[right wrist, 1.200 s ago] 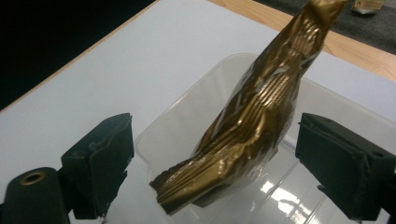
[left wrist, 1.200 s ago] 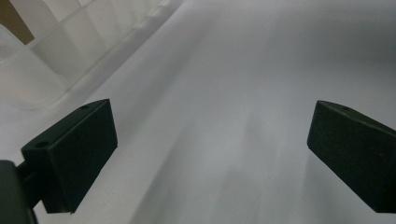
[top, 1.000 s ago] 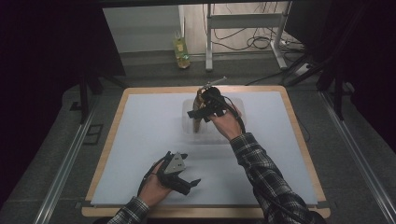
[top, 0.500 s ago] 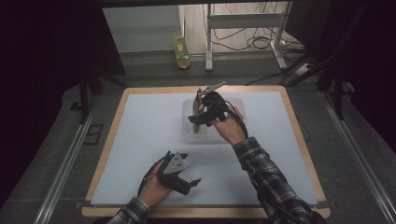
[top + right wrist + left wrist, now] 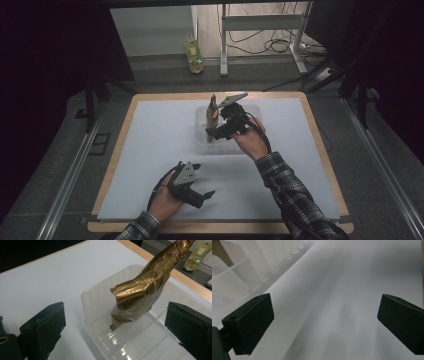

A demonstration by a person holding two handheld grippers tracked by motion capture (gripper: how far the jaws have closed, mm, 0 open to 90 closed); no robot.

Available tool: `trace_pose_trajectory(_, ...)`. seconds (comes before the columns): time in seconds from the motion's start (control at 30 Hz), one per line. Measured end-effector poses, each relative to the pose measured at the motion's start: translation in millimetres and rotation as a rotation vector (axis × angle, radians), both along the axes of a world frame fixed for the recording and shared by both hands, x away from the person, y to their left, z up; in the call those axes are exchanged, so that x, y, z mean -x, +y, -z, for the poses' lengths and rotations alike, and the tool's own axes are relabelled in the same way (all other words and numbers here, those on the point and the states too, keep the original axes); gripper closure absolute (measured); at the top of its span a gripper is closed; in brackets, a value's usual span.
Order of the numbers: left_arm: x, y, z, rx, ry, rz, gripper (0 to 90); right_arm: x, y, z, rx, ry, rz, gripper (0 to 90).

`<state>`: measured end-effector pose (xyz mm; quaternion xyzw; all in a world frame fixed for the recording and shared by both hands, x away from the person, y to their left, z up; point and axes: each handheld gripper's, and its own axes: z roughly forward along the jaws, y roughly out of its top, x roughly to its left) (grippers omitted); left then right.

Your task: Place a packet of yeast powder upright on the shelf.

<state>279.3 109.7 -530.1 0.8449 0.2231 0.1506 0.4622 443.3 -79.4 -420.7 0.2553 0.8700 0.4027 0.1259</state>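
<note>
A crinkled gold foil wrapper [image 5: 142, 290] stands upright in the clear plastic tray [image 5: 100, 297] – light, crushable; best gripped mid-body. Right gripper [image 5: 223, 131] jaws spread beside it; left gripper [image 5: 192, 192] released, resting on the white worktop [image 5: 150, 150].

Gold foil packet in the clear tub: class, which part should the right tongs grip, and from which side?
Probably the gold foil packet's crinkled middle, above the clear tub's rim. It leans upright out of the tub, so come from the near side where the open right tongs already flank it.
</note>
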Motion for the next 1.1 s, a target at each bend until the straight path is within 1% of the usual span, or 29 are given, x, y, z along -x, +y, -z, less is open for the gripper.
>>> trace_pose_trajectory(0.17, 0.3, -0.8, 0.4, -0.003, -0.001, 0.005, 0.6, 3.2, -5.8, 0.1, -0.011, 0.001, 0.003, 3.4)
trace_pose_trajectory(0.33, 0.6, -1.0, 0.4, 0.006, 0.000, 0.006, 0.5, 5.4, -11.5, -1.1, -0.019, -0.002, 0.005, 3.4)
trace_pose_trajectory(0.57, 0.6, -1.2, 0.3, -0.001, -0.001, 0.008, 0.5, 8.4, -20.6, -2.6, -0.039, 0.003, 0.013, 3.5)
trace_pose_trajectory(0.6, 0.6, -1.2, 0.4, -0.001, -0.001, 0.008, 0.5, 8.9, -21.7, -2.7, -0.043, 0.009, 0.015, 3.5)
trace_pose_trajectory(0.7, 0.7, -1.3, 0.4, -0.001, -0.001, 0.008, 0.4, 10.3, -25.0, -3.2, -0.078, 0.022, 0.006, 3.5)
trace_pose_trajectory(0.73, 0.6, -1.2, 0.4, -0.001, -0.001, 0.008, 0.4, 10.9, -25.8, -3.6, -0.079, 0.022, 0.004, 3.5)
trace_pose_trajectory(0.9, 0.6, -1.3, 0.8, 0.000, -0.001, 0.008, 0.4, 14.7, -28.6, -5.7, -0.067, -0.004, 0.001, 3.5)
trace_pose_trajectory(1.0, 0.6, -1.4, 0.9, -0.001, -0.001, 0.008, 0.3, 17.3, -30.7, -7.0, -0.073, -0.008, -0.001, 3.5)
trace_pose_trajectory(1.1, 0.7, -1.3, 0.7, -0.001, -0.002, 0.009, 0.3, 19.1, -32.7, -7.4, -0.066, -0.012, -0.007, 3.5)
